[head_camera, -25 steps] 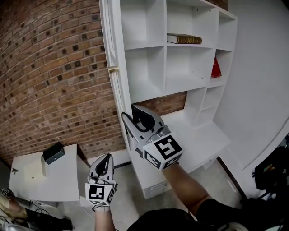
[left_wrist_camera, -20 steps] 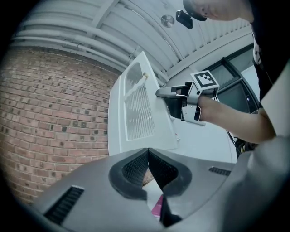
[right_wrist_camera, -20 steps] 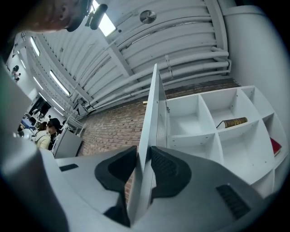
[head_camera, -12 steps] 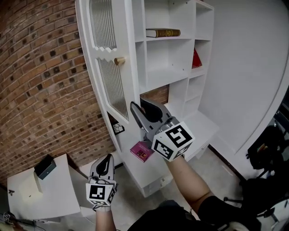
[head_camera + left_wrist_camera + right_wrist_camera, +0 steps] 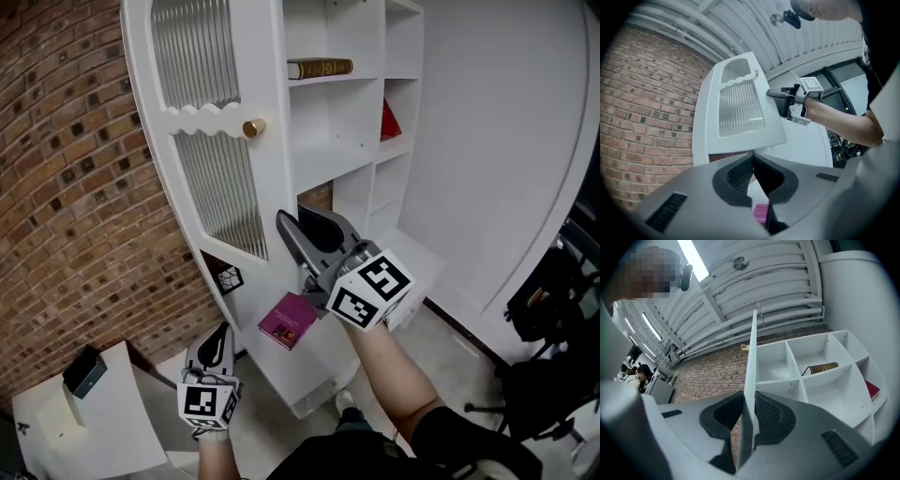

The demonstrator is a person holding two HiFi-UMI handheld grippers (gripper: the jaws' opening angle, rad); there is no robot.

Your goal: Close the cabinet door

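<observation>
At the free edge of the white ribbed-glass cabinet door point(image 5: 225, 141), which stands ajar left of the white open-shelf cabinet point(image 5: 356, 112), the right gripper point(image 5: 302, 228) is closing its jaws on that edge. Nearer and further left, the left gripper point(image 5: 217, 342) hangs clenched, empty.

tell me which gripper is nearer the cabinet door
Right. The right gripper straddles the free edge of the cabinet door, its jaws closing on it. The left gripper hangs lower, below the door and apart from it, jaws shut on nothing.
</observation>
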